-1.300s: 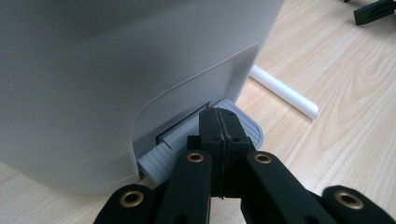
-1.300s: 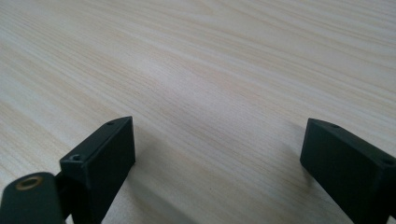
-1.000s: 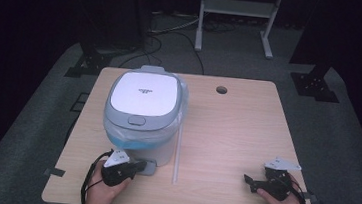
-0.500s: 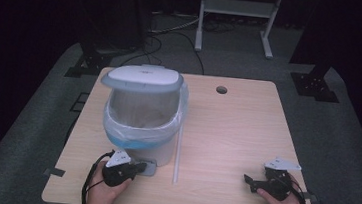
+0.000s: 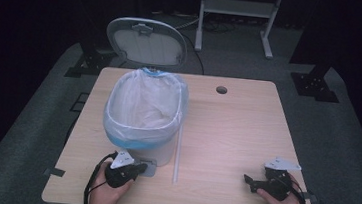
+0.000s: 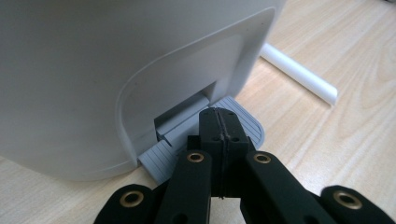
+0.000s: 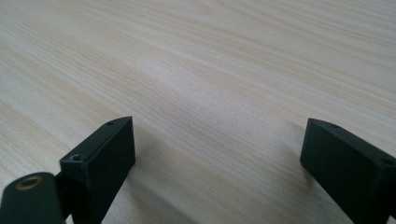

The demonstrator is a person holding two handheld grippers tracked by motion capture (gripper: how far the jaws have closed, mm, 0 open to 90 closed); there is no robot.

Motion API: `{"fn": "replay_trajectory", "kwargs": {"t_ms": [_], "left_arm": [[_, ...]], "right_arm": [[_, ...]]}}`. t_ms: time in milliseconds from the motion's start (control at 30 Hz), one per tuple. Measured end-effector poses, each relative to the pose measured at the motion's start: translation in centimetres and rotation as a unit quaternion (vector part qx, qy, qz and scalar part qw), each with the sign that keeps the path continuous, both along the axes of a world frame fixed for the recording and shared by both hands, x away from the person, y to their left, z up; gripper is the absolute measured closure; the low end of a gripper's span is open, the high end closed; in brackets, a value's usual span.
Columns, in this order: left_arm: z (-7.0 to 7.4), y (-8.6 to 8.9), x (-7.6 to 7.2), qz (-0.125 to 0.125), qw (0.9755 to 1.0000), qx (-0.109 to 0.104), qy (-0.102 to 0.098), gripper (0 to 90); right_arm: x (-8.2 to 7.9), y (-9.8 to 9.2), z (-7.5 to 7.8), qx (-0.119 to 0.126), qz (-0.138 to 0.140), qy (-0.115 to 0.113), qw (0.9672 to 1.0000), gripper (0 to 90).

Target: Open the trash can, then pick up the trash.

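Standing near bench [image 5: 226, 136] left edge: white lined bin [image 5: 141, 123], lid [image 5: 147, 41] gaping; closed left tool [image 6: 218, 122] pressing grey pedal [image 6: 243, 119], right tool [image 7: 217, 154] gaping wide.

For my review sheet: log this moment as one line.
left tongs: shut, pressing pedal | bin lid: up | right tongs: open, empty, over table

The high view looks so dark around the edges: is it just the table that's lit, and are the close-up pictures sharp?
High view: light falls on the table, the floor beyond is near black. Left gripper view: the pedal is sharp, the bin casts a soft shadow. Right gripper view: near wood grain crisp, blurring farther off.
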State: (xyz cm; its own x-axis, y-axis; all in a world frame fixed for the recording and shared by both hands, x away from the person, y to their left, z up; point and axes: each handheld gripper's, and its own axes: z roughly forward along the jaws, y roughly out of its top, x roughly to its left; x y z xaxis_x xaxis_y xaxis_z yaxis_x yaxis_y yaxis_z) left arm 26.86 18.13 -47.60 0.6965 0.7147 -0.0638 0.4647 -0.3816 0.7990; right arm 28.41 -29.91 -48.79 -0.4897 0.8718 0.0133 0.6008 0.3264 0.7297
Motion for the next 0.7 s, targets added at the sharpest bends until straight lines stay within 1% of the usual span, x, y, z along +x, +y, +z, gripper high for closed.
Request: {"fn": "replay_trajectory", "kwargs": {"t_ms": [67,100,133,200,233,300,500,700], "left_arm": [[0.03,-0.01,0.06,0.001,1.0000,-0.001,0.003,90.0],[-0.02,0.12,0.12,-0.001,1.0000,-0.006,0.005,90.0],[-0.16,0.33,0.15,-0.003,0.9999,-0.015,0.005,90.0],[-0.22,0.39,0.14,-0.002,0.9998,-0.019,0.005,90.0],[-0.27,0.39,0.07,-0.006,0.9998,-0.018,0.000,90.0],[-0.28,0.38,0.02,-0.006,0.9999,-0.015,-0.003,90.0],[-0.41,0.54,0.04,-0.007,0.9997,-0.023,-0.005,90.0],[-0.40,0.44,-0.08,-0.005,0.9998,-0.020,-0.008,90.0]], "right_arm": [[0.00,0.00,0.01,0.000,0.000,0.000,1.0000,8.7],[0.00,0.00,0.00,0.000,0.000,0.000,1.0000,8.7],[0.00,0.00,0.01,0.000,0.000,0.000,1.0000,8.7],[0.00,0.00,0.00,0.000,0.000,0.000,1.0000,8.7],[0.01,-0.01,0.00,0.000,0.000,0.000,1.0000,8.7],[0.00,-0.01,0.01,0.000,0.000,0.000,1.0000,8.8],[-0.03,0.04,0.01,0.000,-0.004,0.000,1.0000,8.7],[-0.07,0.17,0.01,-0.001,-0.008,0.001,1.0000,8.2]]}}
